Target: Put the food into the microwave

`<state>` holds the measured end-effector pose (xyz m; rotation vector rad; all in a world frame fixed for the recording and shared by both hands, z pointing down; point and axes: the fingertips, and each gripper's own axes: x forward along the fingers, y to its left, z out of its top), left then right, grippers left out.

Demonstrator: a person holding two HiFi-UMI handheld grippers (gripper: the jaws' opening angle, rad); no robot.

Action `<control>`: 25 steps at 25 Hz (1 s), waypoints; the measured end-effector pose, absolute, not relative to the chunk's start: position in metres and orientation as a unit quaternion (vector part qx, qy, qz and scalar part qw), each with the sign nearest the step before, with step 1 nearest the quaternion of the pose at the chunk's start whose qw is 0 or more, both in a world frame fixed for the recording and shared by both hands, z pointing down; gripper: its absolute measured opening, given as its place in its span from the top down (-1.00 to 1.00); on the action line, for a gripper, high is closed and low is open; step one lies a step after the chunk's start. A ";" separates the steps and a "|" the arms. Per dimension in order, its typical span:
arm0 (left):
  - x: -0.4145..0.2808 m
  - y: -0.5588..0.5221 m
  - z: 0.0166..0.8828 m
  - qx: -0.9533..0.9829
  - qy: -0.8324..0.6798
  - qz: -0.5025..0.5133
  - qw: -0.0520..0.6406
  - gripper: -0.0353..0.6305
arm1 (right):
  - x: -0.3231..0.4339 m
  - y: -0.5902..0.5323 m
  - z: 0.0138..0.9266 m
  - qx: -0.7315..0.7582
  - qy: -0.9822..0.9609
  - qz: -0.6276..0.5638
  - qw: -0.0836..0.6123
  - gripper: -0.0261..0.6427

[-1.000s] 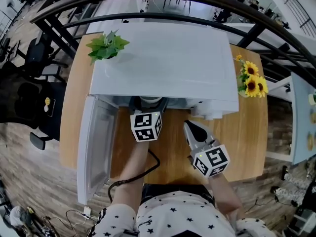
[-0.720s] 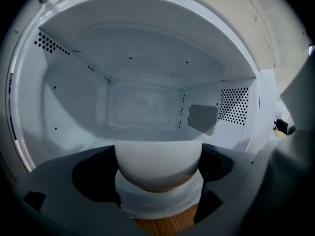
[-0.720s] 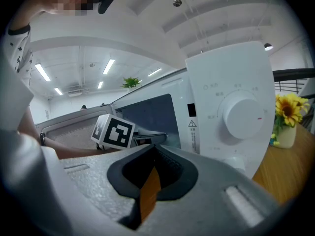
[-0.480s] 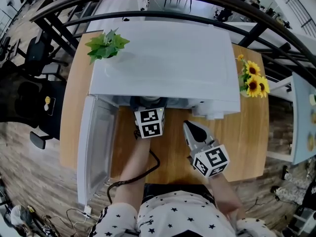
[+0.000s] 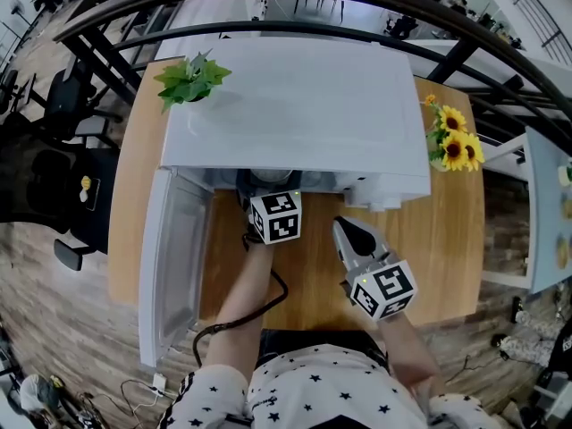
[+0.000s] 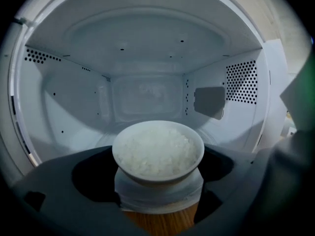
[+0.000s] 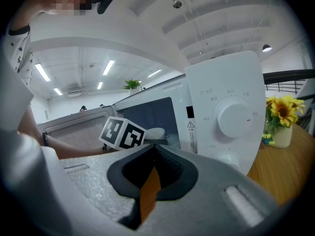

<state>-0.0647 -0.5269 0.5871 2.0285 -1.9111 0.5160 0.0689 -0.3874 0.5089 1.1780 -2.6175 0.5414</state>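
Left gripper (image 6: 158, 193) clamped on the bowl of rice (image 6: 157, 149), holding it level right at the microwave (image 5: 295, 105) mouth, forearm (image 5: 239, 302) reaching straight ahead beside the open door (image 5: 170, 257). Right gripper (image 7: 152, 154) pinched shut, empty, low over the table (image 5: 447, 239) before the control panel (image 7: 231, 112). Sunflowers (image 5: 454, 146) at the right, green plant (image 5: 192, 79) at the left

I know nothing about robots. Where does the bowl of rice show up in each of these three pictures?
Head view: bowl of rice, a sliver at the microwave mouth, just above a marker cube.
Left gripper view: centre, gripped by the left gripper, before the open cavity.
Right gripper view: small, mid-frame, right of the cube.
Shared landmark: the white microwave.
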 end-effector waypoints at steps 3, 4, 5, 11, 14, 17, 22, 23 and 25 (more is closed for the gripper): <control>-0.067 -0.525 0.586 0.694 -0.683 0.176 0.146 -0.54 | 0.072 -0.384 0.507 0.405 -0.889 0.184 0.107 0.91; -0.068 -0.524 0.587 0.691 -0.686 0.175 0.146 -0.54 | 0.073 -0.383 0.506 0.406 -0.889 0.184 0.106 0.91; -0.068 -0.523 0.587 0.690 -0.687 0.175 0.147 -0.54 | 0.074 -0.381 0.506 0.408 -0.888 0.183 0.106 0.91; -0.066 -0.516 0.583 0.697 -0.682 0.162 0.155 -0.54 | 0.080 -0.370 0.504 0.415 -0.885 0.182 0.105 0.91; -0.061 -0.509 0.580 0.709 -0.671 0.148 0.158 -0.54 | 0.081 -0.362 0.502 0.418 -0.884 0.182 0.104 0.91; -0.060 -0.497 0.579 0.725 -0.656 0.123 0.171 -0.54 | 0.081 -0.353 0.500 0.419 -0.884 0.180 0.102 0.91; -0.065 -0.475 0.575 0.732 -0.651 0.096 0.178 -0.54 | 0.080 -0.335 0.500 0.421 -0.884 0.179 0.103 0.91; -0.066 -0.470 0.573 0.733 -0.650 0.091 0.179 -0.54 | 0.079 -0.331 0.500 0.421 -0.884 0.178 0.103 0.91; -0.066 -0.459 0.569 0.736 -0.648 0.082 0.179 -0.54 | 0.078 -0.323 0.500 0.421 -0.884 0.177 0.103 0.91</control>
